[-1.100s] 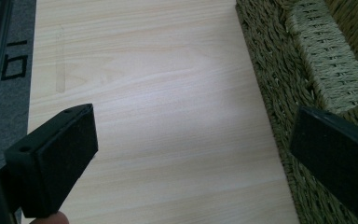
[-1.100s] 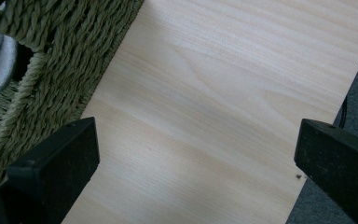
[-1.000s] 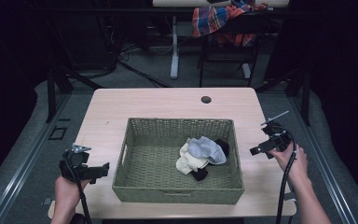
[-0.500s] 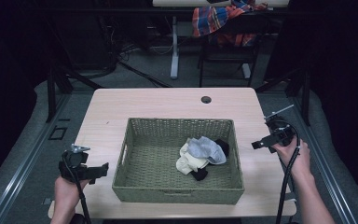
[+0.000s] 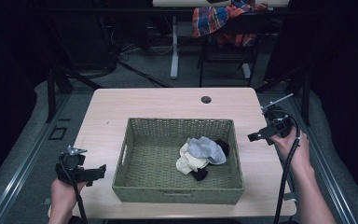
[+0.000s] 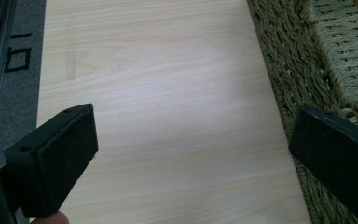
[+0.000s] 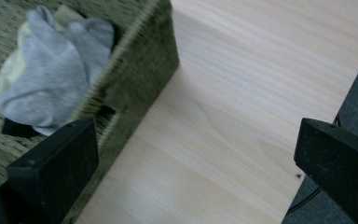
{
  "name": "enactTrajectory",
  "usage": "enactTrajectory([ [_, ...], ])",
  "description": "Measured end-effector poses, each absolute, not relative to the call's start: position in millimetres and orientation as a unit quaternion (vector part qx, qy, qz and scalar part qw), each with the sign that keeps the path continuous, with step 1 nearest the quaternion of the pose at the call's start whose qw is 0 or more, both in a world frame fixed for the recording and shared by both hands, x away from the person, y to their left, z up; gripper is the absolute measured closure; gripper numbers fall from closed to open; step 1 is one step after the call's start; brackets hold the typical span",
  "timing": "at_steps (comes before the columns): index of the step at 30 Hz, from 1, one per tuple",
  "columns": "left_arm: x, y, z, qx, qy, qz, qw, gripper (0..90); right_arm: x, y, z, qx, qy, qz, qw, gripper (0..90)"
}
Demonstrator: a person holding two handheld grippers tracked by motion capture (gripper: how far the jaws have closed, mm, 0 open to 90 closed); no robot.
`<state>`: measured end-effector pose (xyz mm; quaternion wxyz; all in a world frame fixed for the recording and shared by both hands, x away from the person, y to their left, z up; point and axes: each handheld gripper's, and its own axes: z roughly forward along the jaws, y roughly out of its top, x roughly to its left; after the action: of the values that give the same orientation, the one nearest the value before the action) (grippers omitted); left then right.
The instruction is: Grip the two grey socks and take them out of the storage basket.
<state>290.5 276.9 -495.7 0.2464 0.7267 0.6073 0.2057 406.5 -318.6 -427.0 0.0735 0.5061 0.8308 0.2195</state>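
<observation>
In the high view a woven basket (image 5: 135,179) sits at the centre of the frame, with a heap of socks (image 5: 201,156) in its right half. The left gripper (image 5: 98,171) hovers at lower left beside the basket, jaws wide apart and empty. The right gripper (image 5: 253,137) hangs at right of the basket, also wide open and holding nothing.

A woven basket (image 5: 135,154) sits mid-table (image 5: 158,105), with a heap of grey, cream and black socks (image 5: 203,156) in its right half. The left gripper (image 5: 100,171) is held near the basket's near-left corner, and the right gripper (image 5: 254,136) hovers just right of its far-right rim.
</observation>
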Motion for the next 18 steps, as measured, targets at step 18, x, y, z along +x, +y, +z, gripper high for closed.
enactTrajectory([
  [18, 290, 273, -494, 0.732, 0.602, 0.204, 0.246, 1.3, 406, -231, -378, 0.417, 0.877, 0.225, 0.078, 0.0],
])
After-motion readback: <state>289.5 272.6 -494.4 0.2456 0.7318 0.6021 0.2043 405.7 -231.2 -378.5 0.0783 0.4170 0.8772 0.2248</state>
